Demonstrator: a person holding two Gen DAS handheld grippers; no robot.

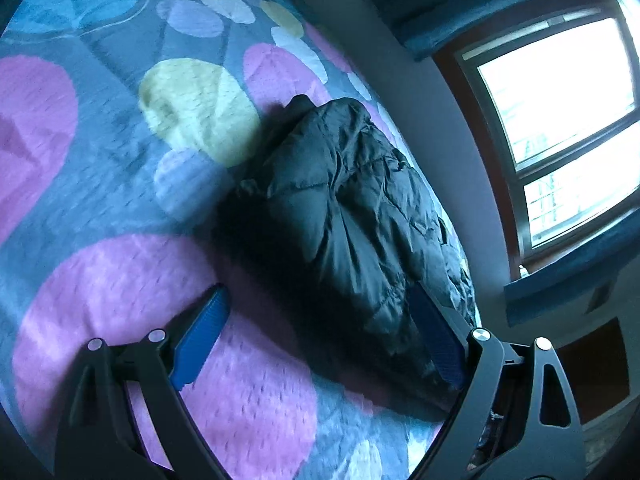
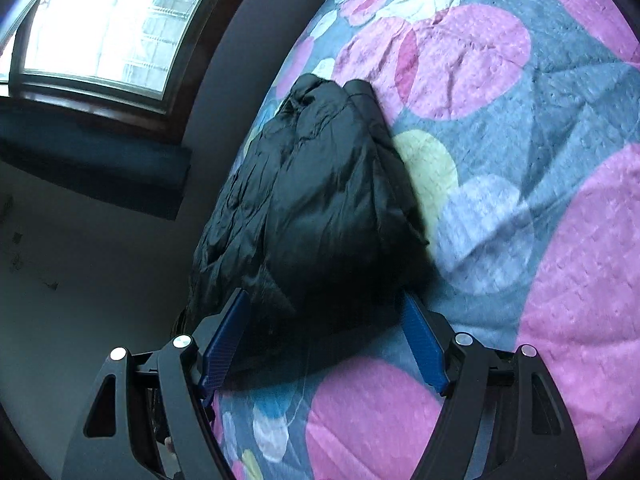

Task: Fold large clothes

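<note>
On bedspread (image 2: pixel 500 208): black puffer jacket (image 2: pixel 320 200), folded, creased.

Black jacket (image 1: pixel 352 208); quilt (image 1: pixel 120 152) grey with pink, yellow, lilac ovals

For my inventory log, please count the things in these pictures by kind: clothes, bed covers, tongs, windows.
Clothes: 1, black jacket
Bed covers: 1, patterned cover
Tongs: 2, left tongs, right tongs, both open
Windows: 1, window
Total: 5

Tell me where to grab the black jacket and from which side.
Grip the jacket at its near end, coming in low along the bedspread. That end bulges thick between the open right gripper, and the far end tapers away toward the wall.
</note>
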